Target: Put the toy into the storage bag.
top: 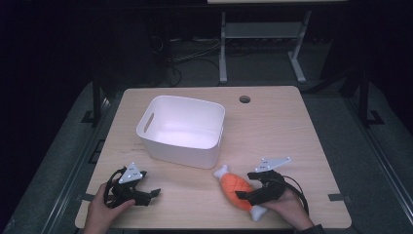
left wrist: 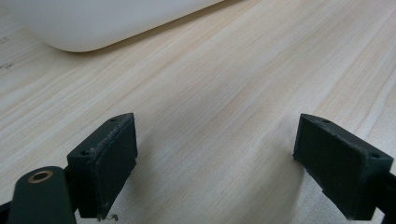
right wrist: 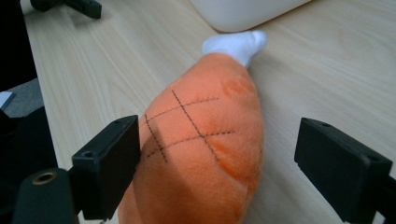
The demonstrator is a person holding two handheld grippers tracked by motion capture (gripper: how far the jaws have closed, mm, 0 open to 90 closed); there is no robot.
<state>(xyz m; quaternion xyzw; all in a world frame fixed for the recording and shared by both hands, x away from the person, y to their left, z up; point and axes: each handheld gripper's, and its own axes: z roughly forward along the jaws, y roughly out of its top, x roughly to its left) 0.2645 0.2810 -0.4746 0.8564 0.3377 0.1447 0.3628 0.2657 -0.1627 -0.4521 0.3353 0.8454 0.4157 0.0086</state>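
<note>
Worktop [top: 292, 131], light wood grain: 1, with 1 round cable hole [top: 245, 99] near its far edge.
White plastic bin [top: 182, 129] with slot handle: 1.
Orange plush meat-on-the-bone toy [top: 237, 187], white bone ends: 1.
Handheld grippers: 2, namely left gripper [top: 146, 194] and right gripper [top: 246, 192], each with 2 black fingers and 1 grey three-cornered plate.
Hands: 2.

no readable text, labels, brands or numbers, faint illegible marks on the table [left wrist: 5, 65]
</note>
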